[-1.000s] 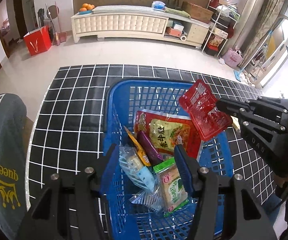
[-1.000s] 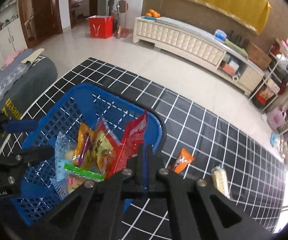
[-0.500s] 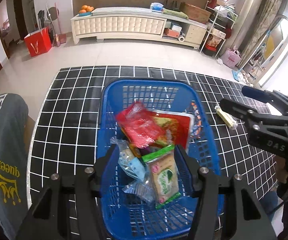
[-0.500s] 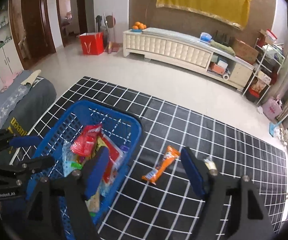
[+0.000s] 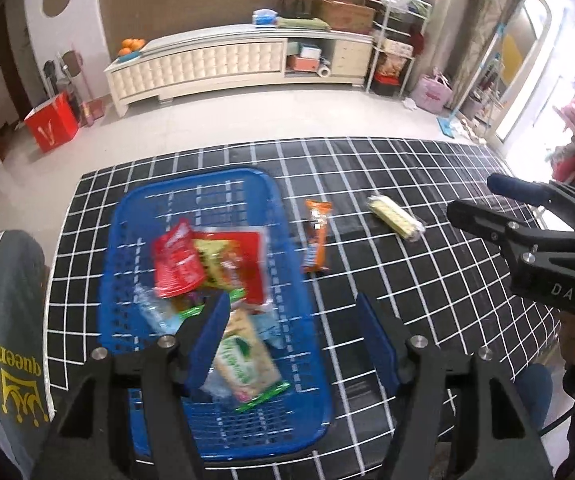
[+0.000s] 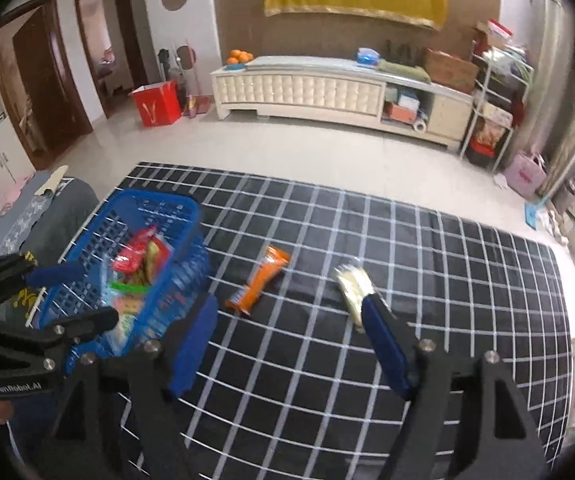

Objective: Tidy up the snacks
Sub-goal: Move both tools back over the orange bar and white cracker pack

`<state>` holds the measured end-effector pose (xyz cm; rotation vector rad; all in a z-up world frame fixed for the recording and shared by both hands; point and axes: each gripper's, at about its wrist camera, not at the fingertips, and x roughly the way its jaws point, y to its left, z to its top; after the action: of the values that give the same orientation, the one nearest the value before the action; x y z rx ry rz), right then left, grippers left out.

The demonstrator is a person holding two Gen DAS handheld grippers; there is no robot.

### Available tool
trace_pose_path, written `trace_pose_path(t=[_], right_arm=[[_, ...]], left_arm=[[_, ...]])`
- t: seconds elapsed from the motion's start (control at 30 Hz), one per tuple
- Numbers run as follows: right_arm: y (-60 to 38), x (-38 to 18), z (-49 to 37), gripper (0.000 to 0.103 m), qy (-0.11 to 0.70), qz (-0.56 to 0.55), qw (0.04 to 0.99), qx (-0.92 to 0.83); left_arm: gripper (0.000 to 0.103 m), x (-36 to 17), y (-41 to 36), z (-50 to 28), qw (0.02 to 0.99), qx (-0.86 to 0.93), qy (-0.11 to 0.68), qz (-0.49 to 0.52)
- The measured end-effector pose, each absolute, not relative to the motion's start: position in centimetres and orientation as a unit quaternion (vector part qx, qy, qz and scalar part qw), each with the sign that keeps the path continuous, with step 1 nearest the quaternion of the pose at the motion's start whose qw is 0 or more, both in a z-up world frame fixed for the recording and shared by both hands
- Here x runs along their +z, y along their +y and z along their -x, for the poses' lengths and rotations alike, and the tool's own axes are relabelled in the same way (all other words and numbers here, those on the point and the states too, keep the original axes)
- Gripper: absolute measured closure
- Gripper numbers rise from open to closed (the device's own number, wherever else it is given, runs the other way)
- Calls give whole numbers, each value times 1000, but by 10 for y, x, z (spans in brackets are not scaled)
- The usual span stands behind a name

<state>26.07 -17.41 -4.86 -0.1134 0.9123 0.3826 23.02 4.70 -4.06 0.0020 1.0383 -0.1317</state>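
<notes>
basket [image 5: 303, 280]: 1, left-centre, several packets | table snacks: 2 – orange bar [image 5: 316, 235], yellow pack [image 5: 395, 218] | left gripper [image 5: 293, 332], right gripper [image 6: 289, 336]: both spread, empty

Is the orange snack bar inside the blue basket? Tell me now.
No, the orange snack bar lies on the black checked cloth beside the blue basket, outside its wall.

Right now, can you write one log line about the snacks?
red pack: in blue basket | orange bar, yellow pack: on mat | left tool: open | right tool: open
</notes>
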Motion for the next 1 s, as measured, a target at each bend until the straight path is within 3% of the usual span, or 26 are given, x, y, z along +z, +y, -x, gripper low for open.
trace_pose_path(t=[0.43,1.0], right_arm=[[-240,-87,-267,24,471,33,866,164],[-270,-156,-302,24,505,4,846,169]], left_arm=[[33,-73,-42,-252,854,-85,513,-31],[33,-123,-69,-288,880,-37,473,-4]])
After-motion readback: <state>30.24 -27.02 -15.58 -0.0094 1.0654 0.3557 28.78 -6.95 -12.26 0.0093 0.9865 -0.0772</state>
